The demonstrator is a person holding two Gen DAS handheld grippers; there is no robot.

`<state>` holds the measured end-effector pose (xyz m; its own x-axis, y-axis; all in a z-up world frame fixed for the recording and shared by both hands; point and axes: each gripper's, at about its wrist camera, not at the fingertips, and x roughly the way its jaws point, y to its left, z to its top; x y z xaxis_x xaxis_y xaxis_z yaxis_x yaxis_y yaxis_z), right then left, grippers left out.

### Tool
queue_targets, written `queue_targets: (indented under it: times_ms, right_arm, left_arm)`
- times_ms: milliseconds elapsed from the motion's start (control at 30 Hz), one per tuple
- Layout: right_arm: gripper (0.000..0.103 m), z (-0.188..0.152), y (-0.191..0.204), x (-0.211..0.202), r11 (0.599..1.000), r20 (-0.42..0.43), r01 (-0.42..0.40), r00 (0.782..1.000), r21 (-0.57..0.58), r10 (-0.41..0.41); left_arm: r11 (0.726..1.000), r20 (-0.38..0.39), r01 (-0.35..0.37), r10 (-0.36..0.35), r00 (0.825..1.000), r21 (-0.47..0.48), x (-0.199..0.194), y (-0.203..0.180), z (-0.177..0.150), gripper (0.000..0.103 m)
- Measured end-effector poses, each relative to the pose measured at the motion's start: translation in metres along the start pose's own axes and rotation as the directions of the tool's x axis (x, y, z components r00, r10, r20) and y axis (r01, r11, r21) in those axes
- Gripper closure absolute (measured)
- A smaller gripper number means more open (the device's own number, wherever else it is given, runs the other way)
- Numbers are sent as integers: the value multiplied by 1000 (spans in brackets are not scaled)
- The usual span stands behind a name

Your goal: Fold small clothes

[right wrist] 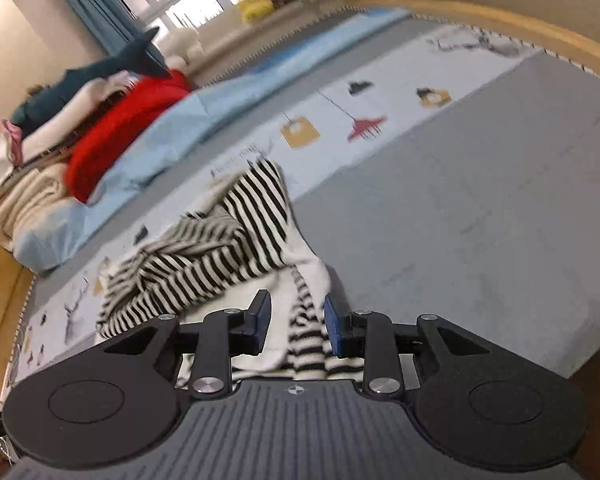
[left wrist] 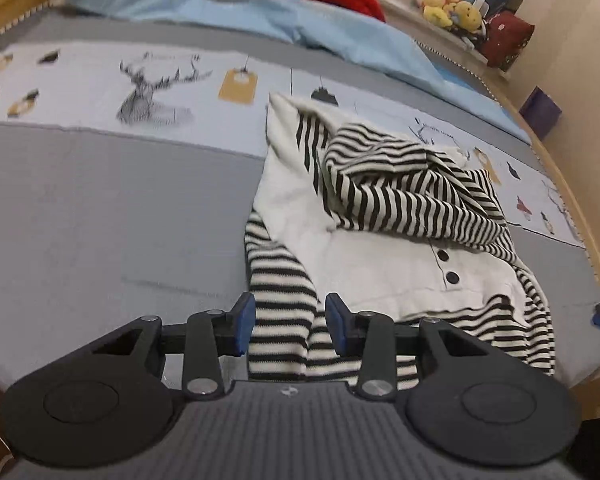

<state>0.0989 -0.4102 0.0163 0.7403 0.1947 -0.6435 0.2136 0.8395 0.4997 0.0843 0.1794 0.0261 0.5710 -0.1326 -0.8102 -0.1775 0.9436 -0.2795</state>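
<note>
Striped garment [left wrist: 384, 216] lies crumpled on grey bed [left wrist: 100, 216], near its edge. Left gripper [left wrist: 290, 322] jaws parted, striped sleeve between, pads clear. Right gripper [right wrist: 296, 322] likewise released over garment's striped edge.

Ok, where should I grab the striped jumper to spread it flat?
Take the striped sleeve trailing toward the near bed edge, coming from the near side; it lies free between the left gripper fingers. The upper body is bunched over the white front, so avoid that heap.
</note>
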Motion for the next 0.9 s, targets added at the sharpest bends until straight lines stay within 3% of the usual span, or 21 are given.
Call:
queue_targets:
  times_ms: [133,300,567,633,767,900]
  right_arm:
    - [71,-6,1,14,999,-69,31,997,-43,-34]
    - [71,-14,5,26,995,-162,25,986,-98,-41]
    - [67,-32,3,53,990,-307,74,945,-123,-109]
    - [65,-36,2,58,988,-323,96,937,-118,-129]
    - [59,-36,1,59,989,-326,102,936,-107,-132]
    - [49,-37,2,62,989,-342,95,931,-112,-129]
  left_arm:
    - [996,-47,22,-27,999,-86,6,12,-2,60]
    - [996,-116,14,-24,993,-93,17,12,-8,57]
    - [973,-244,-17,-41,969,-232,46,23,-27,48]
    - [968,-248,-12,-53,967,-250,49,22,-30,47]
    - [969,-259,-9,-57,964,-245,54,18,-31,34]
    - [971,-296,-38,-34,955,-234,62,14,-33,32]
